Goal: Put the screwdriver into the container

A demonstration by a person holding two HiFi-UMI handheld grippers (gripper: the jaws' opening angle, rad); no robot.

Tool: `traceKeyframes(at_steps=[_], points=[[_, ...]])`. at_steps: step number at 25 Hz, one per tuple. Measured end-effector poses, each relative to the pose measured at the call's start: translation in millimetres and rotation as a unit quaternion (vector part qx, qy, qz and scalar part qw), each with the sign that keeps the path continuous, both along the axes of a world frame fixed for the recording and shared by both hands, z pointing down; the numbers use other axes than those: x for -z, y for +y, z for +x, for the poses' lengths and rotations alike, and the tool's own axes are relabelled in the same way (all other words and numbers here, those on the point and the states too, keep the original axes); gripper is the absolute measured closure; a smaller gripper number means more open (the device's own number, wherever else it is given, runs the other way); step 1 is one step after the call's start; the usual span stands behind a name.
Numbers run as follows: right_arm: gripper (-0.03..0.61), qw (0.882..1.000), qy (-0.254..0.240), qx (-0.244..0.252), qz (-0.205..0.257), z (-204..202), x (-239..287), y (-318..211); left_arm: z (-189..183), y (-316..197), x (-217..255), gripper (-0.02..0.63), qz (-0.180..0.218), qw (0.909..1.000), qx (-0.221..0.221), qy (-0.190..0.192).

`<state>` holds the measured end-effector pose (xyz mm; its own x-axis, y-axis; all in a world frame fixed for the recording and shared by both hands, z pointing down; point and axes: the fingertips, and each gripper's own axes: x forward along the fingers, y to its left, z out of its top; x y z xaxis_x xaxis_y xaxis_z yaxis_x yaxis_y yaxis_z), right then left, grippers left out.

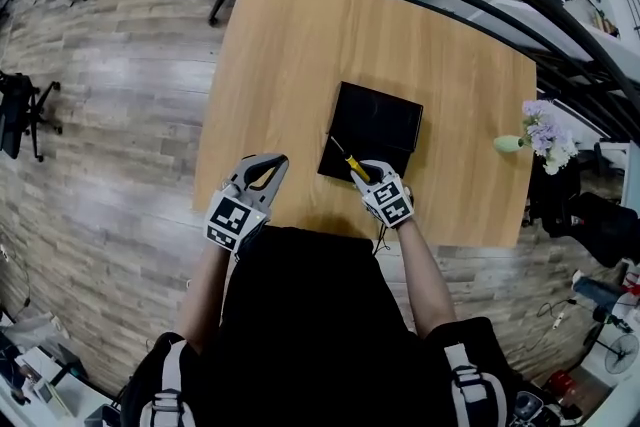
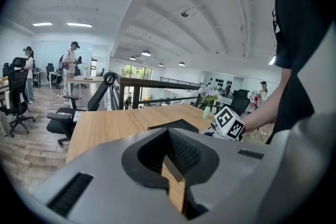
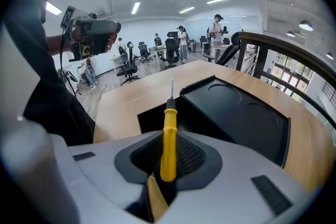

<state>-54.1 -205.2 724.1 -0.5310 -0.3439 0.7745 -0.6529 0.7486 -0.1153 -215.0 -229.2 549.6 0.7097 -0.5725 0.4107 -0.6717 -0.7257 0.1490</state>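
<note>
Right tongs [image 1: 362, 173] clenched on the screwdriver [image 3: 168, 139], gripping mid yellow handle, with the metal tip pointing forward over the near edge of the black container [image 1: 385, 120]. The tool looks light and stiff. The handle looks smooth plastic and could swivel in the grip, so mid-handle is the sensible hold. Left tongs [image 1: 268, 163] closed on nothing, near the bench [image 1: 290, 55] front edge, well apart from the container. Bare bench all round the container. Flower vase [image 1: 525, 140] far right, by the bench edge.
</note>
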Motion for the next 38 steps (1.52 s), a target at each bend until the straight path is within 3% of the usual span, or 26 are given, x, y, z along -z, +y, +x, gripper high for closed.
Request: traceKeyframes(at_steps=[15, 38], points=[[0.491, 0.996, 0.072, 0.042, -0.032, 9.0, -43.3, -3.8, -4.2, -2.0, -5.2, 0.591, -0.006, 1.0000, 0.000, 0.001], [0.489, 0.989, 0.124, 0.036, -0.071, 14.8, -69.2, -6.8, -1.6, -1.1, -6.6, 0.591, -0.009, 1.0000, -0.003, 0.002]])
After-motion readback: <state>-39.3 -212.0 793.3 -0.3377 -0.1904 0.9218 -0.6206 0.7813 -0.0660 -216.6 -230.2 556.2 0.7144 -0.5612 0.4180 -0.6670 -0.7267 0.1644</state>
